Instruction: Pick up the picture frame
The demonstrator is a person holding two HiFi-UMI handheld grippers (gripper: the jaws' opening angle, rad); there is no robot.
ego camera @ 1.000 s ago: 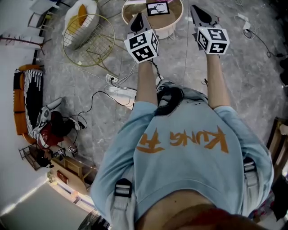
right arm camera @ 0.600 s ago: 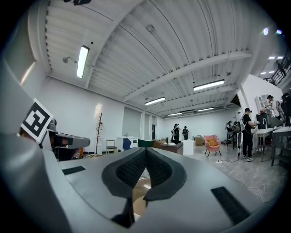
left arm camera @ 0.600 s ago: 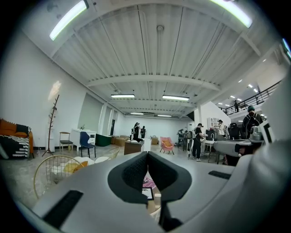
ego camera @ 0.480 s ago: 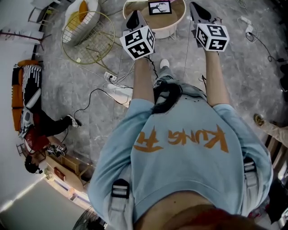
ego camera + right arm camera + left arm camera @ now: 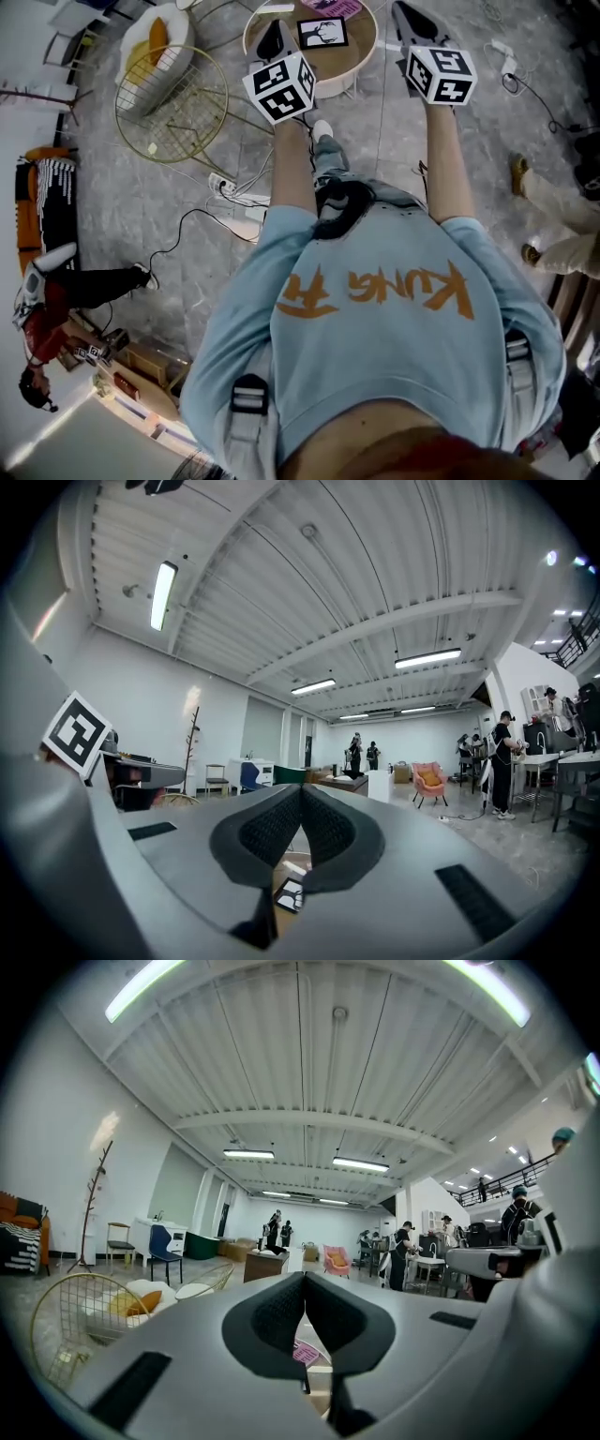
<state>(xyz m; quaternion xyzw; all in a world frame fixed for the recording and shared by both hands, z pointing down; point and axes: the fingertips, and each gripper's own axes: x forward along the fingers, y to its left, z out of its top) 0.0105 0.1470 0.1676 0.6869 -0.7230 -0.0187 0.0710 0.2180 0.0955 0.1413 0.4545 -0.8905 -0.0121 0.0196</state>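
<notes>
On the round table (image 5: 361, 47), cut off above, sits the picture frame (image 5: 322, 33); left tongs (image 5: 273, 39) and right tongs (image 5: 405, 13) clenched empty.

Left arm (image 5: 292, 169), right arm (image 5: 448, 159) stretched forward, roughly parallel, forearms bare. Left tongs (image 5: 271, 39) held level, jaws pressed together, nothing between pads (image 5: 279, 1313). Right tongs (image 5: 410, 19) level alongside, well apart from left, jaws together, empty.

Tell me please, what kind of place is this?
Probably a large open-plan studio or workshop hall: a high ribbed ceiling with strip lights, scattered furniture like a pink armchair and coat stand, people at distant tables.
</notes>
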